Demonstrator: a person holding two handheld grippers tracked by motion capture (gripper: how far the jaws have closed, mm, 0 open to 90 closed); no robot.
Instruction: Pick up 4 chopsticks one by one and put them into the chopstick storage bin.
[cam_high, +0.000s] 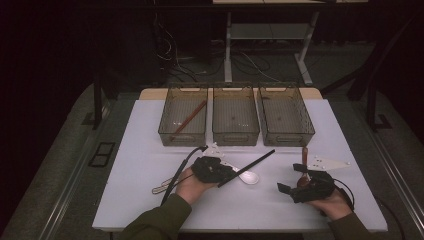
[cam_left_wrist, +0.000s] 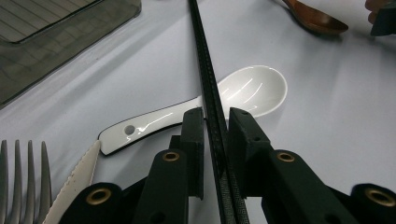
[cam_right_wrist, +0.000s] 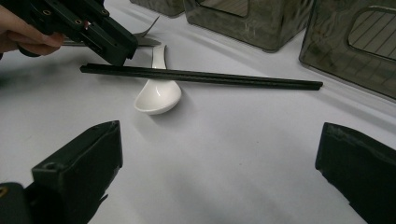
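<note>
My left gripper (cam_high: 224, 175) (cam_left_wrist: 215, 117) is shut on a long black chopstick (cam_high: 252, 164) (cam_left_wrist: 205, 65) near its rear end. The stick juts out over the white table toward the bins, and its length crosses above a white ceramic spoon (cam_high: 249, 177) (cam_left_wrist: 252, 87) that lies on the table. In the right gripper view, the chopstick (cam_right_wrist: 201, 77) runs level above the spoon (cam_right_wrist: 157, 97), with the left gripper (cam_right_wrist: 109, 39) at its left end. My right gripper (cam_high: 292, 178) (cam_right_wrist: 219, 135) hovers at the table's right, its jaws wide open with nothing between them.
Three smoky plastic bins (cam_high: 235, 116) stand in a row at the back; the left one (cam_high: 183, 115) holds a brown chopstick (cam_high: 190, 120). A metal fork (cam_high: 165, 187) (cam_left_wrist: 23, 179) and a serrated knife (cam_left_wrist: 77, 179) lie by the left hand. A brown wooden spoon (cam_high: 304, 151) (cam_left_wrist: 317, 18) lies near the right gripper.
</note>
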